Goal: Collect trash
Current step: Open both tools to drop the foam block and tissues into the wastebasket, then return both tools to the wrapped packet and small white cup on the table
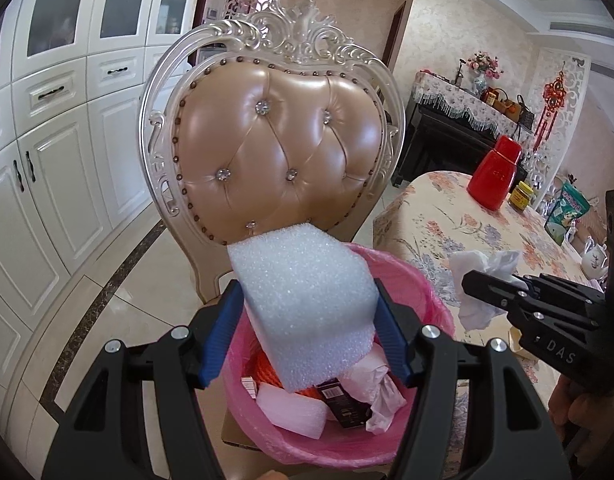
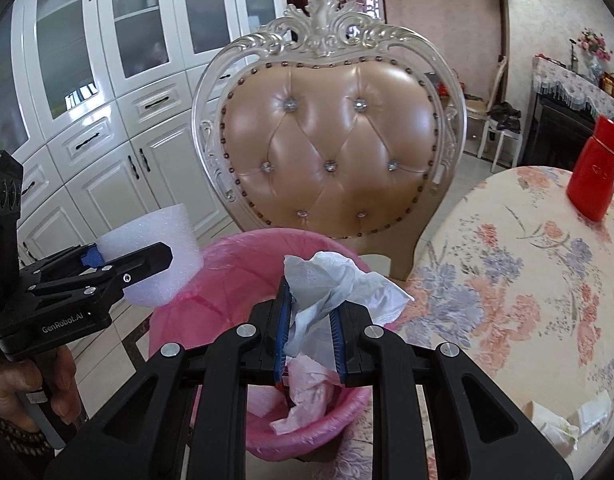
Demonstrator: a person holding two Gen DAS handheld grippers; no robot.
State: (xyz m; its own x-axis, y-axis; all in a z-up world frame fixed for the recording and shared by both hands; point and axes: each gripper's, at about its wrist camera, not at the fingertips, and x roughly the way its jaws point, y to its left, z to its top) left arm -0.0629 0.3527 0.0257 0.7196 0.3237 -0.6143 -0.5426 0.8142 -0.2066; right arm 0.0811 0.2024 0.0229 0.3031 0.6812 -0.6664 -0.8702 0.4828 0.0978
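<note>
A crumpled white tissue [image 2: 331, 288] is pinched between the blue pads of the right gripper [image 2: 309, 344], whose jaws are closed almost fully on it; the loose paper fans out above and to the right of the pads. It hangs over the near rim of a bin lined with a pink bag [image 2: 227, 276]. In the left wrist view the same tissue [image 1: 479, 276] shows at the tip of the right gripper [image 1: 491, 288], beside the bin and in front of the desk edge.

A block of white foam [image 1: 307, 304] sits between the blue pads of the left gripper [image 1: 305, 336], the jaws about half open and pressed against its two sides. The block tilts over the open pink bin [image 1: 411, 276]. From the right wrist view the foam [image 2: 159, 256] and left gripper [image 2: 127, 260] are at the bin's left rim, with a hand [image 2: 23, 384] on the handle below.

Inside the bin lie pink-tinted crumpled paper [image 1: 379, 392], a pale foam piece [image 1: 291, 408], a dark carton [image 1: 343, 404] and something orange [image 1: 267, 372].

Behind the bin stands an ornate chair [image 2: 331, 148] with a tufted tan back. To the right is the desk under a floral cloth [image 2: 507, 280], carrying a red bottle [image 2: 597, 172] near its far edge and, in the left wrist view, a small yellow-lidded jar [image 1: 521, 197] next to the bottle. White cabinets [image 2: 107, 100] line the left wall.
</note>
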